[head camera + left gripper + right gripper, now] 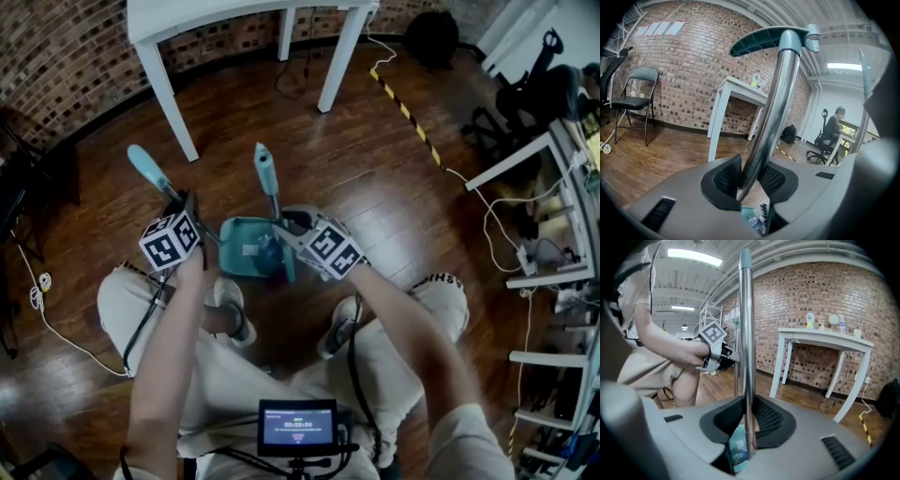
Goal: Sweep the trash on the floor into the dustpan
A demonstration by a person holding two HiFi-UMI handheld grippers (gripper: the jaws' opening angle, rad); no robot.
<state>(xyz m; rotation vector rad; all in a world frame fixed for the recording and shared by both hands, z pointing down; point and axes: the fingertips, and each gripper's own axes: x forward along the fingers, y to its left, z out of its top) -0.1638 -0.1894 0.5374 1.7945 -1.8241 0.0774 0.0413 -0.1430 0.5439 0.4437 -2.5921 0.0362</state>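
Note:
A teal dustpan (242, 246) rests on the wood floor in front of the person's feet, with pale and blue trash (259, 249) inside it. My left gripper (190, 208) is shut on the dustpan's metal handle (765, 126), which ends in a curved teal grip (771, 38). My right gripper (287, 223) is shut on the broom's straight pole (746, 343). The broom head (285, 264) stands at the pan's right edge. Under the jaws the left gripper view shows black bristles (763, 214) and trash, and the right gripper view shows the pan (737, 446).
A white table (234, 14) stands ahead with legs (174, 98) on the floor. Yellow-black tape (405, 111) and cables run to the right, toward white shelves (562, 272) and an office chair. The person's shoes (232, 307) are just behind the pan. A folding chair (635, 98) stands by the brick wall.

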